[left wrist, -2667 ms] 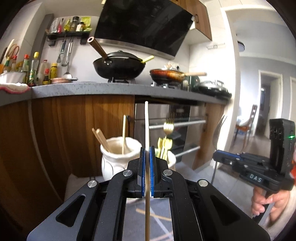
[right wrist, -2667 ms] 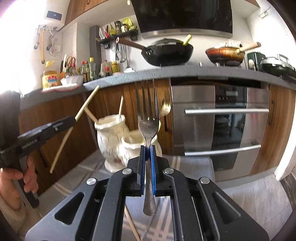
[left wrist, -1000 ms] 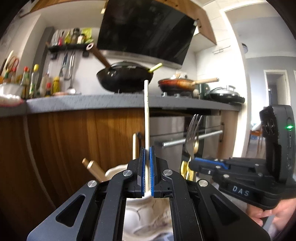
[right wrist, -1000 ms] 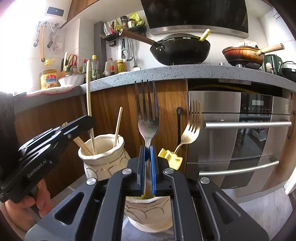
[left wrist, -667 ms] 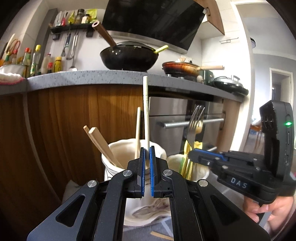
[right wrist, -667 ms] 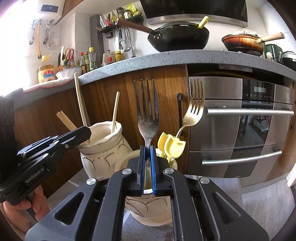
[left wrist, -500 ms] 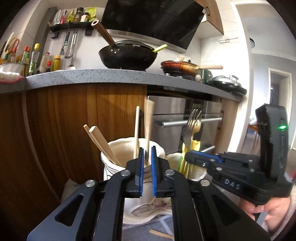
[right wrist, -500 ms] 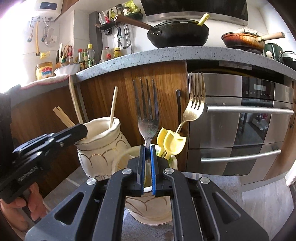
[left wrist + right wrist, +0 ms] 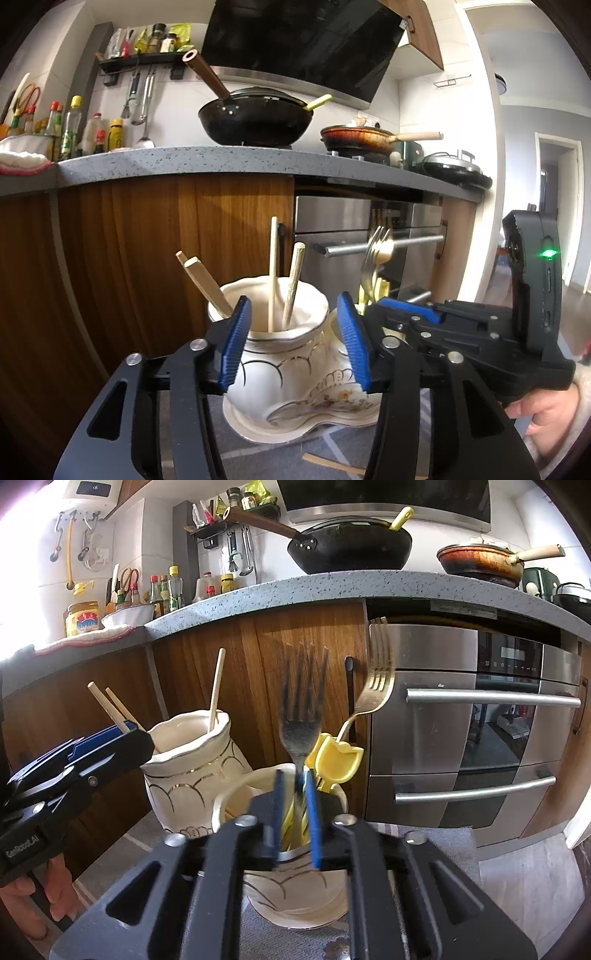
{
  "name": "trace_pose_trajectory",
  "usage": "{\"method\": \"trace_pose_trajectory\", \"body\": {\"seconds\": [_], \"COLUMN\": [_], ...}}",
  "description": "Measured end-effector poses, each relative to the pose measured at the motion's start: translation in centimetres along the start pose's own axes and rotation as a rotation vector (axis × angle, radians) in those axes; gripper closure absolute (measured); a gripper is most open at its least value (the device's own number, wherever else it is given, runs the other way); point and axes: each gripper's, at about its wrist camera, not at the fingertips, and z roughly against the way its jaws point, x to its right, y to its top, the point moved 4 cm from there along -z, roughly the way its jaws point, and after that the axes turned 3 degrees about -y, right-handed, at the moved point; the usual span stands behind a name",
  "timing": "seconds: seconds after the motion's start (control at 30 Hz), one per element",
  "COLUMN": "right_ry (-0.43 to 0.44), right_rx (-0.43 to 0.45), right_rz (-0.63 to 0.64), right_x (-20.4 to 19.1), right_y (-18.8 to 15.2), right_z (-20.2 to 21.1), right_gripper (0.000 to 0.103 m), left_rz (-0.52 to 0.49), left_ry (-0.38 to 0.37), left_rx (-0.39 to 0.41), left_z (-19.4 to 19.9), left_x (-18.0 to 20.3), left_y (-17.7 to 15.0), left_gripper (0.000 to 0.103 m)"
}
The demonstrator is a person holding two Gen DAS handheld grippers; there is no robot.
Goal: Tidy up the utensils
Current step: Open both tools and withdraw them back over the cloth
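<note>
While left claw [image 9: 293, 341] gapes wide before the jar [image 9: 273, 354], right claw [image 9: 295, 812] (jaws slightly parted) frames a blurred fork [image 9: 301, 716].

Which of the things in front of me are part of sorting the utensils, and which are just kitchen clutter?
Part of the job:
- steel fork
- short pot
- tall pot with chopsticks
- stray chopstick on the mat

Just lying about:
- wok
- frying pan
- sauce bottles
- oven
</note>
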Motion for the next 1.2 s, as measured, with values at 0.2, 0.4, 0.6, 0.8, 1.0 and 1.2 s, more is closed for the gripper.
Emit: {"method": "trace_pose_trajectory", "body": {"seconds": [0.2,0.4,0.6,0.8,1.0,1.2], "right_ry": [-0.005,-0.018,-0.067,-0.143,-0.184,-0.185], "right_rx": [0.002,0.043,0.077,0.024,-0.061,-0.154], "right_rz": [-0.002,-0.014,-0.028,-0.045,-0.100,-0.214], "right_x": [0.2,0.5,1.3,2.8,4.5,6.9], "right_y": [0.0,0.1,-0.6,-3.6,-6.2,-8.5], "right_z": [0.4,3.1,5.9,7.8,8.3,8.8], "right_gripper": [0.078,0.045,0.007,0.006,0.006,0.006], "left_rz": [0.014,0.022,0.020,0.004,0.020,0.065], "left_ry": [0.001,0.014,0.064,0.087,0.088,0.137], "left_rx": [0.010,0.015,0.010,-0.082,-0.230,-0.401], "left_z": [0.6,1.9,3.6,4.1,3.4,1.4], "left_x": [-0.2,-0.1,0.1,0.8,2.5,4.0], "left_y": [-0.1,-0.5,-2.0,-4.7,-7.8,-10.9], "left_gripper": [0.045,0.030,0.010,0.006,0.006,0.006]}}
